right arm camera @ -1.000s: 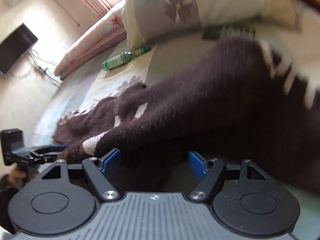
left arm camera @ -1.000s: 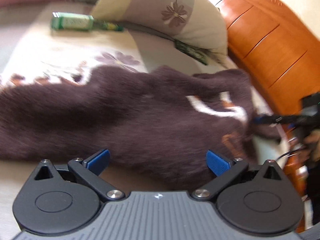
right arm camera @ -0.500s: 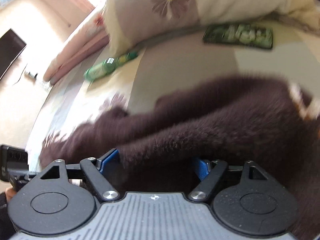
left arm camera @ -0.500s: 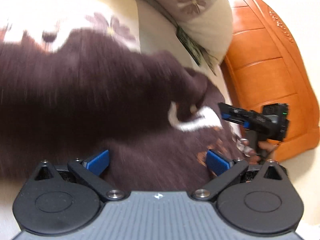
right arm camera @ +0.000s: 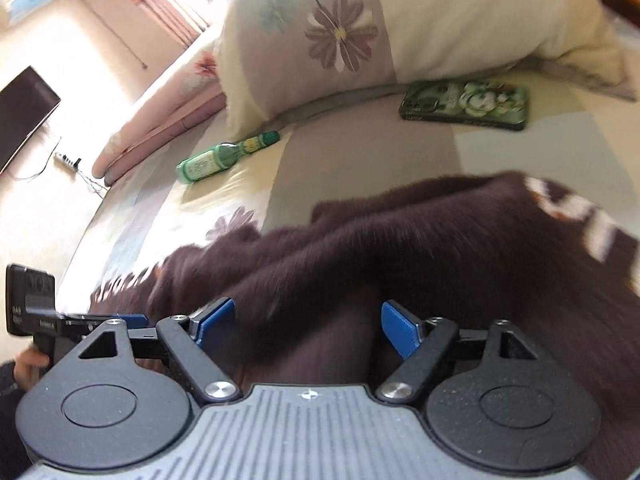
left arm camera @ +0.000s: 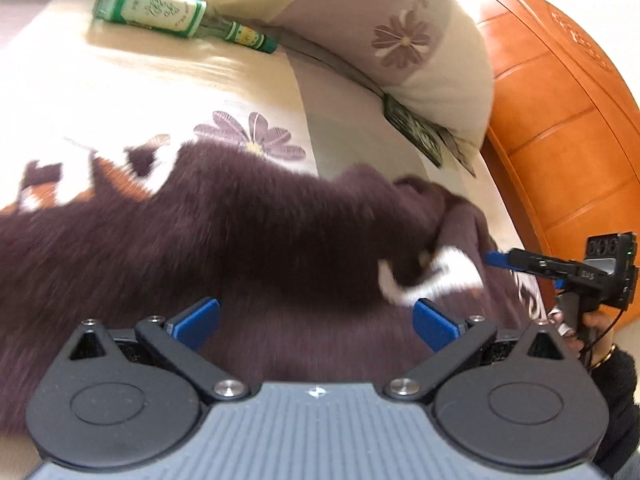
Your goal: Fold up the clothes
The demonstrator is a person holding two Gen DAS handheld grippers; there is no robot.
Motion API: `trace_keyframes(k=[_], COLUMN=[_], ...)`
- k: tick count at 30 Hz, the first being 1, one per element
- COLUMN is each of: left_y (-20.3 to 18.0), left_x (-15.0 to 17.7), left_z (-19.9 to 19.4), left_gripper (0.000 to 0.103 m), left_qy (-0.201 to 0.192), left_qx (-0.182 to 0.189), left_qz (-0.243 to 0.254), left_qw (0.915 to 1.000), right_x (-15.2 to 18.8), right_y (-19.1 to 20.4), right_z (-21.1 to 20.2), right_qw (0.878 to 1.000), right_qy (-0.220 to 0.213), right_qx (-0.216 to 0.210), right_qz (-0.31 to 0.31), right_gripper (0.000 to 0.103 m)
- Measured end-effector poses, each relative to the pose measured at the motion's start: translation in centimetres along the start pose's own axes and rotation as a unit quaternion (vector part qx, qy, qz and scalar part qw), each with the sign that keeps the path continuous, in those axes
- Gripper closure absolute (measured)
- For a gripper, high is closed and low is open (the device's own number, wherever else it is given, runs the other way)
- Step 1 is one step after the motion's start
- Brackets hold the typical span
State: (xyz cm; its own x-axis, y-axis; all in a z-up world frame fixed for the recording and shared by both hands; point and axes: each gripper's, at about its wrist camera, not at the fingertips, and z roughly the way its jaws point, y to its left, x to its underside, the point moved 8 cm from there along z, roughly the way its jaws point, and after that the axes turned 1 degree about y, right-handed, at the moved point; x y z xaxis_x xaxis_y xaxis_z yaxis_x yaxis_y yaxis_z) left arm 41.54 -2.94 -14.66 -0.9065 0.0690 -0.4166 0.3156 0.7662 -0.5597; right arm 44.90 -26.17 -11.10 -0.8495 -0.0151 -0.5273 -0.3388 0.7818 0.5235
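Note:
A dark purple fuzzy sweater (left arm camera: pixel 240 240) with white and orange pattern lies spread across the flowered bed sheet (left arm camera: pixel 120 92). My left gripper (left arm camera: pixel 316 316) hovers low over its near part, jaws wide apart and nothing pinched. In the right wrist view the same sweater (right arm camera: pixel 400 248) is bunched in a fold. My right gripper (right arm camera: pixel 308 320) sits over that fold with its jaws opening. Fabric lies between the blue pads (right arm camera: pixel 400 332), but they do not press on it. A hand holds the right gripper at the sweater's far right edge in the left wrist view.
A green bottle (left arm camera: pixel 160 10) lies on the sheet beyond the sweater, beside a flowered pillow (left arm camera: pixel 400 40). A phone in a green case (right arm camera: pixel 466 106) rests under the pillow's edge. An orange wooden headboard (left arm camera: pixel 560 120) bounds the right. A dark screen (right arm camera: pixel 24 112) stands by the far wall.
The right jaws stand wider, and the fabric that covered the right pad has slipped clear. The left gripper has shifted over the sweater, bringing the bottle and pillow back into its view.

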Motion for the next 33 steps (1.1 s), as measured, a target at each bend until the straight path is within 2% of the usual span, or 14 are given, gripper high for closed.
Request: trace_keyframes(k=[5,7,10,13,17,24,26,30,33], left_y=[0.5,0.4,-0.2,-1.5,-3.7,-7.5,-8.5,-10.4,-11.8], left_x=[4.4,6.0,8.3,10.4,13.1,13.6,13.3,12.8,11.7], left_z=[-2.2,-2.6,-2.8,-2.7,-3.0,-0.7,-0.5,-0.6,-0.8], left_gripper=[0.001,0.001,0.001,0.001,0.001,0.001,0.001,0.001,0.001], left_qy=[0.007,0.002,0.008,0.02,0.03,0.038,0.036,0.046,0.047], left_qx=[0.008,0.004,-0.01,-0.052,-0.097,-0.069,-0.056,-0.003,0.021], left_qz=[-0.027,-0.032,-0.023,0.024,0.107,0.137,0.139,0.127,0.129], left_qw=[0.9996,0.9995,0.9997,0.9981,0.9891,0.9874,0.9881,0.9909,0.9903], right_x=[5.7,8.2,13.0,17.3,20.7,23.3,24.0,24.5,24.3], right_y=[2.3,3.3,5.1,7.3,10.0,11.9,12.5,13.2,13.2], right_z=[-5.7,-6.5,-6.2,-5.2,-4.0,-3.2,-2.8,-1.2,-0.3], right_qw=[1.0,0.999,0.999,0.995,0.989,0.986,0.985,0.982,0.98], right_qy=[-0.016,-0.012,0.016,0.047,0.059,0.054,0.059,0.077,0.084], right_qx=[-0.012,-0.017,-0.014,0.008,0.036,0.064,0.059,0.038,0.038], right_qz=[-0.02,-0.029,-0.043,-0.083,-0.128,-0.143,-0.15,-0.166,-0.177], right_gripper=[0.009,0.007,0.006,0.006,0.006,0.006,0.006,0.006,0.006])
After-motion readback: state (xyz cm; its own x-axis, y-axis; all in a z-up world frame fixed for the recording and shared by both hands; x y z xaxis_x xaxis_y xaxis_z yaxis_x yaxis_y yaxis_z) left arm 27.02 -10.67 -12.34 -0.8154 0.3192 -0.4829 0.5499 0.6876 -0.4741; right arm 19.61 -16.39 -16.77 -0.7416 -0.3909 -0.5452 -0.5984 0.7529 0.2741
